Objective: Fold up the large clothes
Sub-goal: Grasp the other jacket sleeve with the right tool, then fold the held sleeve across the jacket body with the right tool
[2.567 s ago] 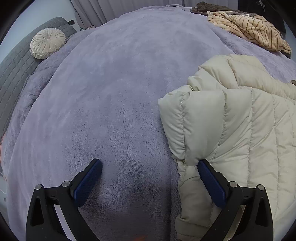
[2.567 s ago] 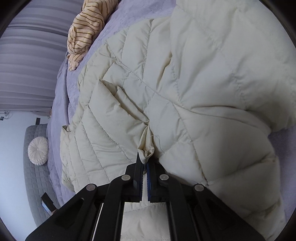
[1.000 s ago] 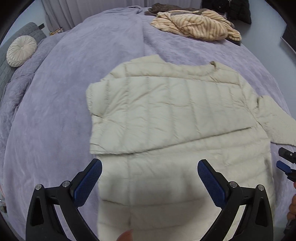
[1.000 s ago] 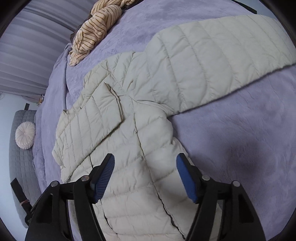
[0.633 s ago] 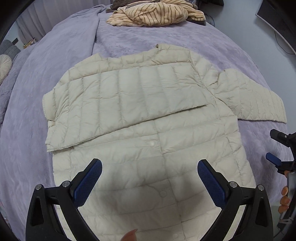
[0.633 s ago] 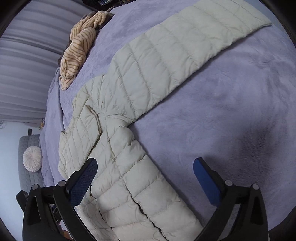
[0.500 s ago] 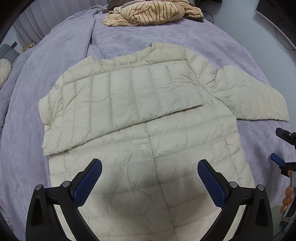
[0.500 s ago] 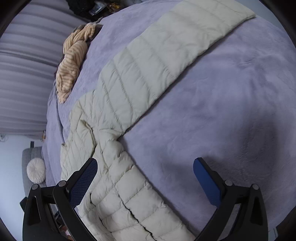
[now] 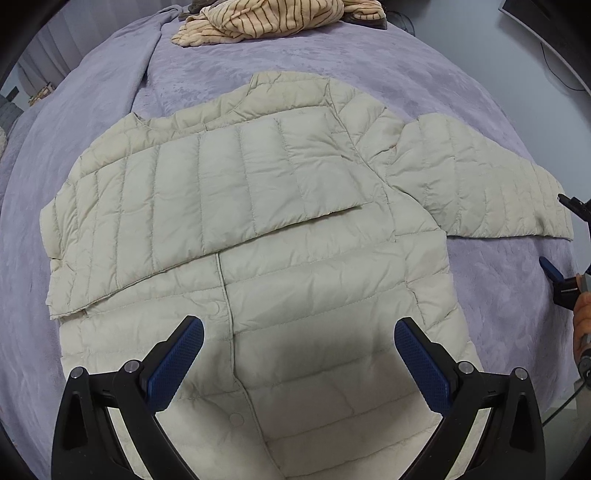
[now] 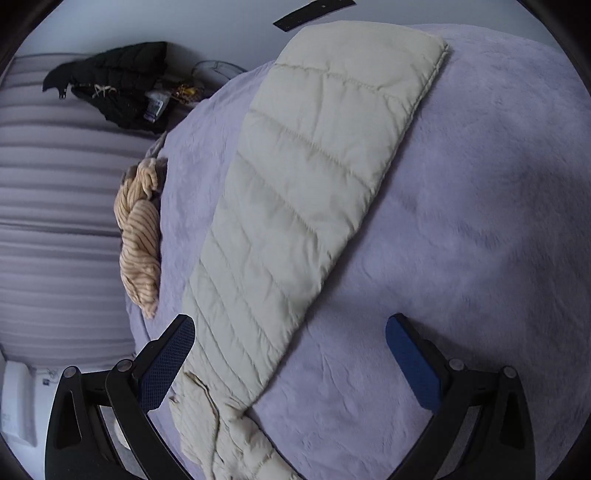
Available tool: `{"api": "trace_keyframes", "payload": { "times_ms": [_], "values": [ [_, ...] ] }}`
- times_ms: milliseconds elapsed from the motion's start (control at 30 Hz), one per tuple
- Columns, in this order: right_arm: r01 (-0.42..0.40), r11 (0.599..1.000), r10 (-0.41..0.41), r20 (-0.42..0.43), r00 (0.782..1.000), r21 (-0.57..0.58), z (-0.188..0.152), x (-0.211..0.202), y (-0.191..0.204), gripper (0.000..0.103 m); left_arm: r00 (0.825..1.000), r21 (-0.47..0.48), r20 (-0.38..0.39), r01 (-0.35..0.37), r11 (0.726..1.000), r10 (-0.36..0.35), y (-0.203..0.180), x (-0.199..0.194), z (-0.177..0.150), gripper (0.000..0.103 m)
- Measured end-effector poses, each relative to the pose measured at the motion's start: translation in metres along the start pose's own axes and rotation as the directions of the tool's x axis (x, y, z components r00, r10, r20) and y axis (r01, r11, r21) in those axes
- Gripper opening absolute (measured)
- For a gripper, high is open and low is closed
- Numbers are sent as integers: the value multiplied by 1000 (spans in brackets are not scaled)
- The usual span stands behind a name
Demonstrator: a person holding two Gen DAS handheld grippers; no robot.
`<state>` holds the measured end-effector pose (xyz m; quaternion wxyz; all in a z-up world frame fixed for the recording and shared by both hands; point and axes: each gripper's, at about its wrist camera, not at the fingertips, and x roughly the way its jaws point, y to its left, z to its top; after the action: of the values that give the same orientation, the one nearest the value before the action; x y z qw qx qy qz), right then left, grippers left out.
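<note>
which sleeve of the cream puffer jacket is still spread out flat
The sleeve by the right gripper: that outstretched sleeve lies flat on the blanket; the other's folded across the chest.

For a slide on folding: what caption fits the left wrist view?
Open left gripper above a cream puffer jacket on a lavender blanket, one sleeve folded across its chest.

A home bedroom: lilac blanket-covered bed [image 9: 424,66], pleated curtains [image 10: 55,221], strewn clothes [image 9: 273,14].

Left wrist looks down from above the jacket's [image 9: 258,229] hem toward its collar, fairly high. Right wrist sits low and close, sighting along the outstretched sleeve [image 10: 295,192]. Both share that sleeve and the striped garment [image 9: 273,16].
</note>
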<state>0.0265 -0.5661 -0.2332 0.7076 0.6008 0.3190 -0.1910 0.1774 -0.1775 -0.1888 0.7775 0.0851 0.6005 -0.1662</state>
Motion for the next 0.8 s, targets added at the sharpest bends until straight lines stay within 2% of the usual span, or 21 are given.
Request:
{"api": "trace_keyframes", "payload": {
  "times_ms": [333, 367, 433, 500, 533, 567, 600, 667, 800],
  "values": [
    [-144, 981, 138, 55, 989, 130, 41, 22, 1, 102, 1000, -10, 9, -10, 1000, 10, 0, 8, 4, 103],
    [-156, 978, 149, 61, 987, 140, 42, 22, 1, 98, 1000, -10, 11, -11, 1000, 11, 1, 8, 4, 103],
    [-162, 974, 155, 56, 986, 158, 45, 25, 2, 80, 1000, -14, 15, -14, 1000, 14, 3, 8, 5, 103],
    [-163, 969, 158, 44, 987, 185, 47, 28, -1, 51, 1000, -19, 20, -15, 1000, 16, 6, 7, 5, 103],
    [-167, 965, 162, 42, 986, 202, 48, 30, -2, 43, 1000, -21, 22, -17, 1000, 18, 8, 6, 5, 103],
    [-172, 961, 168, 40, 985, 218, 49, 31, -4, 26, 1000, -24, 24, -19, 1000, 20, 10, 6, 5, 103],
    [-183, 956, 179, 37, 983, 230, 48, 33, -5, 17, 999, -26, 25, -20, 999, 21, 12, 5, 5, 103],
    [-203, 954, 200, 38, 979, 222, 46, 33, -1, 11, 999, -30, 31, -23, 999, 24, 16, 4, 5, 103],
    [-261, 956, 259, 33, 965, 138, 42, 25, 26, 9, 998, -52, 53, -36, 998, 38, 32, -1, 6, 103]
  ]
}}
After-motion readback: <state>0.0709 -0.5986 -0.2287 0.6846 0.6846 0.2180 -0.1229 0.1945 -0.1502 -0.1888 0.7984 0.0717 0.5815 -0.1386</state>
